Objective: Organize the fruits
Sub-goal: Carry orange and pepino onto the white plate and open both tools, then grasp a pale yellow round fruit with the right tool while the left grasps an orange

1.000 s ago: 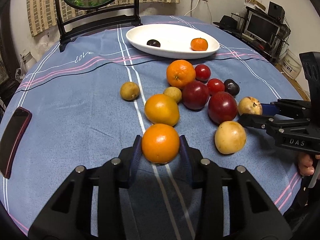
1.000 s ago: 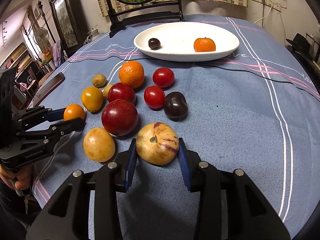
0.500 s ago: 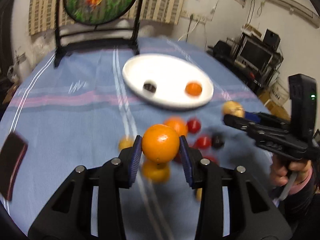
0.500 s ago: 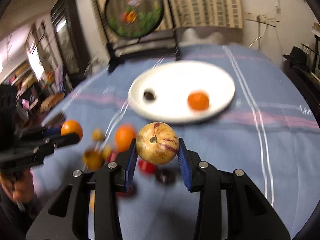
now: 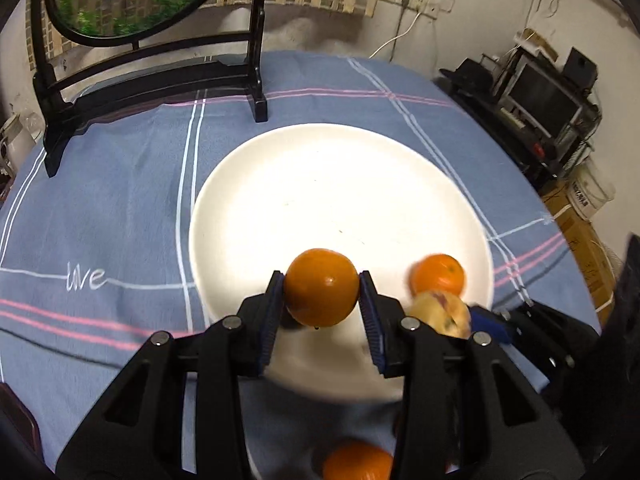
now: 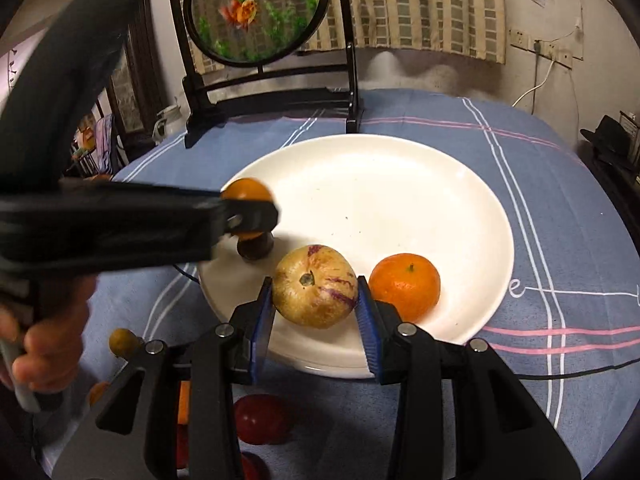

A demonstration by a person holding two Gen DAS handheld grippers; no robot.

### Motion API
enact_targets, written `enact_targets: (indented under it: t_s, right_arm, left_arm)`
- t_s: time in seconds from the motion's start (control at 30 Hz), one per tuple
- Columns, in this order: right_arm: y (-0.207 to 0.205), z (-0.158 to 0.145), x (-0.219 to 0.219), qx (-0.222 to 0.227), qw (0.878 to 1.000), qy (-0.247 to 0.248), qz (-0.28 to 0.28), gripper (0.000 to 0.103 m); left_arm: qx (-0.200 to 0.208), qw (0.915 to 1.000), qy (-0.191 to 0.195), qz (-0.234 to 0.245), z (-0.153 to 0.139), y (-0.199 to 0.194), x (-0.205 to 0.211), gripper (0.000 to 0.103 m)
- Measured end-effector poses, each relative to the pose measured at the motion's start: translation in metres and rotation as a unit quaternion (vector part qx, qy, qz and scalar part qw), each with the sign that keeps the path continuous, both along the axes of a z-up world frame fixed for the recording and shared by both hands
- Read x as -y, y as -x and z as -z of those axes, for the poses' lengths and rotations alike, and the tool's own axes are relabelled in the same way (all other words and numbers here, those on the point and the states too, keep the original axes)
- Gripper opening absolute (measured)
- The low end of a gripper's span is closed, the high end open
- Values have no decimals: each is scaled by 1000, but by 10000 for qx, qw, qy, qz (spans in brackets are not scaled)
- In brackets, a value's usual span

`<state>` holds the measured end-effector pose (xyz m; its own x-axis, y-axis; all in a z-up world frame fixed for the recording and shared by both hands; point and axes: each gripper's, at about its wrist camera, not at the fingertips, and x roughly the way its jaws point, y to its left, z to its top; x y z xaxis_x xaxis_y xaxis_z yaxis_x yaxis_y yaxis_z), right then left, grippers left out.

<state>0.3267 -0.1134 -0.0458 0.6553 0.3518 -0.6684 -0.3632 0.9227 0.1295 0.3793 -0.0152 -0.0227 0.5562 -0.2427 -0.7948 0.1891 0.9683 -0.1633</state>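
Left gripper (image 5: 321,295) clamps orange (image 5: 321,286); right gripper (image 6: 316,302) clamps striped yellow fruit (image 6: 315,297). Both over white plate (image 6: 400,184). Lower gently onto bare spots, clear of mandarin (image 6: 405,286), then release.

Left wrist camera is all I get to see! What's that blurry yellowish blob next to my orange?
Observer: It's a pale yellow fruit with purple streaks, clamped in the right gripper over the near rim of the white plate.
Operator: Is something hiding under my orange?
Observer: Yes. A small dark fruit sits on the plate, just beneath the orange that the left gripper holds.
Operator: Is any fruit not on the plate?
Observer: A red fruit and a small brownish fruit lie on the blue cloth, on the near side of the plate.
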Motion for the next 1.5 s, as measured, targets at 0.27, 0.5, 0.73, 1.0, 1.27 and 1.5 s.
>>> enact_targets:
  t_s: [0.27, 0.5, 0.73, 1.0, 1.27, 1.5]
  right_arm:
    - [9, -8, 3, 218, 9997, -114, -1, 66]
    - [30, -19, 8, 423, 9990, -118, 12, 66]
    - [62, -16, 10, 379, 9989, -200, 185, 66]
    - [150, -7, 8, 259, 9990, -129, 338, 66]
    - [193, 2, -25, -89, 9997, 50, -233, 66]
    - [187, 15, -40, -388, 9986, 156, -338, 65]
  left_arm:
    - [431, 9976, -397, -360, -20, 9, -4, 81]
    - [1063, 9912, -541, -570, -49, 114, -24, 99]
    - [691, 9919, -322, -1017, 0, 197, -56, 99]
    - [463, 9929, -98, -1088, 30, 228, -73, 99]
    - [465, 9904, 94, -1298, 32, 228, -82, 99]
    - [434, 9896, 236, -1348, 33, 227, -87, 99]
